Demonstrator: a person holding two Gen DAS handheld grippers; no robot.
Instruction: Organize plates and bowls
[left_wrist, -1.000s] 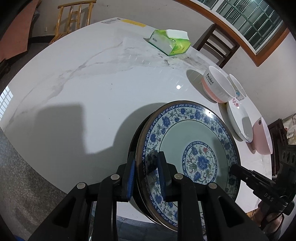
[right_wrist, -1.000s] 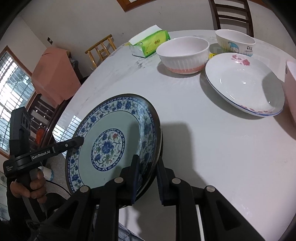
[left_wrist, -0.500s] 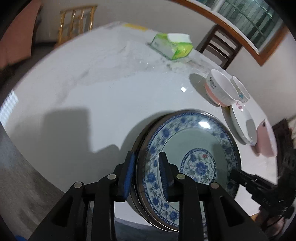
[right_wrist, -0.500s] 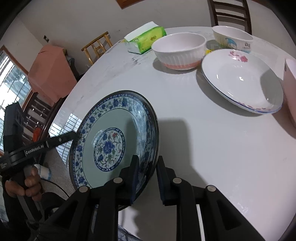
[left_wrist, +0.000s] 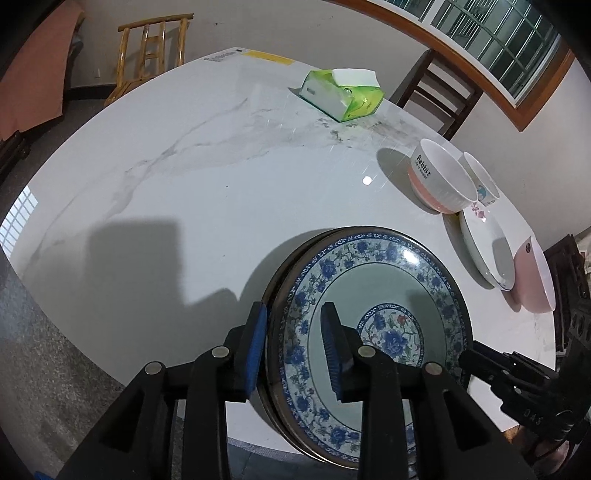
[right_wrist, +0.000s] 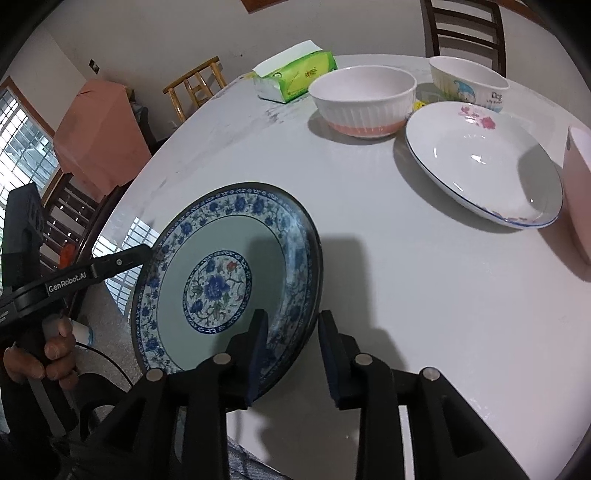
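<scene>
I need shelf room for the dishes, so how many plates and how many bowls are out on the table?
Plates: 2, the blue floral plate and the white plate.
Bowls: 3, the ribbed pink-based bowl, the cartoon bowl and the pink bowl.
Total: 5.

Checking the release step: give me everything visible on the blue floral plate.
The blue floral plate looks like glazed ceramic: dark rim, blue flower border, pale green well, floral medallion in the middle. It lies on the white marble table at its near edge, seemingly overhanging. The left tongs and right tongs straddle opposite sides of its rim; their jaws have just been opening, with gaps showing at the pads. It is empty and apart from the other dishes.
</scene>
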